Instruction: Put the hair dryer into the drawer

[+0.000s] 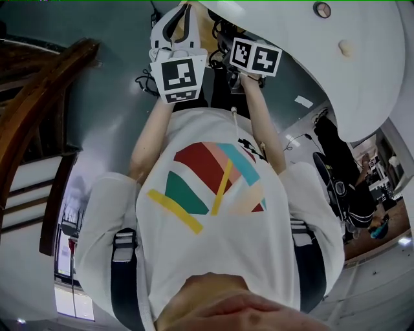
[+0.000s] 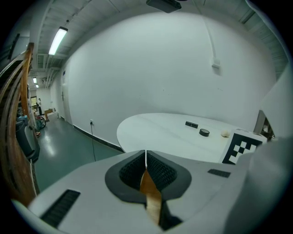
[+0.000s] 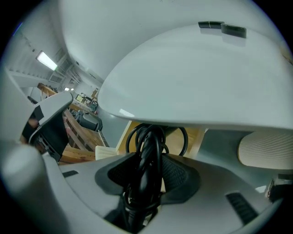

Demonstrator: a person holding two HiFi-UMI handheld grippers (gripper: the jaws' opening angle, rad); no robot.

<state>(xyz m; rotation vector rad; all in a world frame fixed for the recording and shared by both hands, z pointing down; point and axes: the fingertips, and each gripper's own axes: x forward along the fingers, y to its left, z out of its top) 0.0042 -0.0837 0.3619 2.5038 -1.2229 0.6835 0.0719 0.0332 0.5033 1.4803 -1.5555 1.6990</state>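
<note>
My right gripper (image 3: 147, 176) is shut on a bundle of black coiled cord (image 3: 149, 141), whose loops stick up past the pads. The hair dryer's body is hidden; in the head view only dark cord (image 1: 223, 33) shows ahead of the right gripper's marker cube (image 1: 255, 57). A pale wooden surface (image 3: 194, 137) lies beyond the cord, under the rim of the white round table (image 3: 192, 77); I cannot tell whether it is the drawer. My left gripper (image 2: 145, 161) is shut on nothing, pads meeting in a thin line, and is held beside the right one (image 1: 180, 19).
The white table (image 2: 160, 130) carries a black bar (image 2: 192, 124), a black puck (image 2: 204, 132) and a small cream lump (image 2: 225, 134). A wooden rail (image 1: 39, 84) is at the left. Dark equipment (image 1: 336, 174) stands on the green floor at the right.
</note>
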